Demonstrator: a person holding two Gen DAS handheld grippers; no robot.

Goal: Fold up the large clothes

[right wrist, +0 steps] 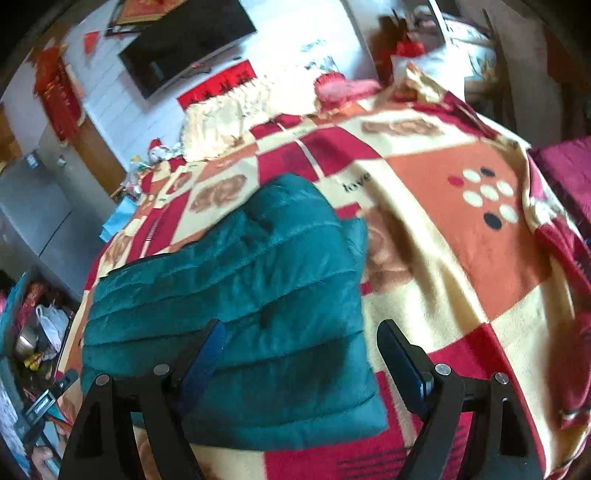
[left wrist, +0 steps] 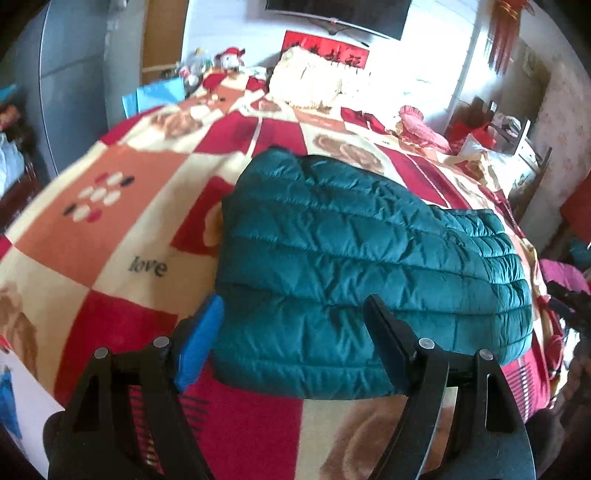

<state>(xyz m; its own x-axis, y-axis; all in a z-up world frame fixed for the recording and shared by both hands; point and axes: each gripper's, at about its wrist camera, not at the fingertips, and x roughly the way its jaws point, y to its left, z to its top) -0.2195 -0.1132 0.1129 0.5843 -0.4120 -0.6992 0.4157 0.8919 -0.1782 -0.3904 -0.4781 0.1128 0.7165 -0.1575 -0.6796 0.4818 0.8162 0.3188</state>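
On the patterned blanket in front of my left gripper, a teal quilted jacket is lying folded into a thick, rounded bundle. In this left wrist view my two fingers are standing wide apart and are holding nothing. The left finger, with its blue pad, is sitting just beside the jacket's near left edge; I cannot tell whether it is touching the fabric. The right finger is overlapping the jacket's near edge, so the near left part of the bundle is lying between my fingers, while the rest is spreading away to the right. Beyond the jacket, a cream pillow is resting at the far end of the bed, and a dark television is hanging on the white wall.

From the right wrist view, my right gripper is also spread wide and gripping nothing. Here the jacket is lying mostly to the left and between the fingers. My left finger is overlapping the quilted surface, and the right finger is standing just beside the jacket's right edge, over the blanket, apart from the fabric. The jacket's near right corner is lying between the two fingers.
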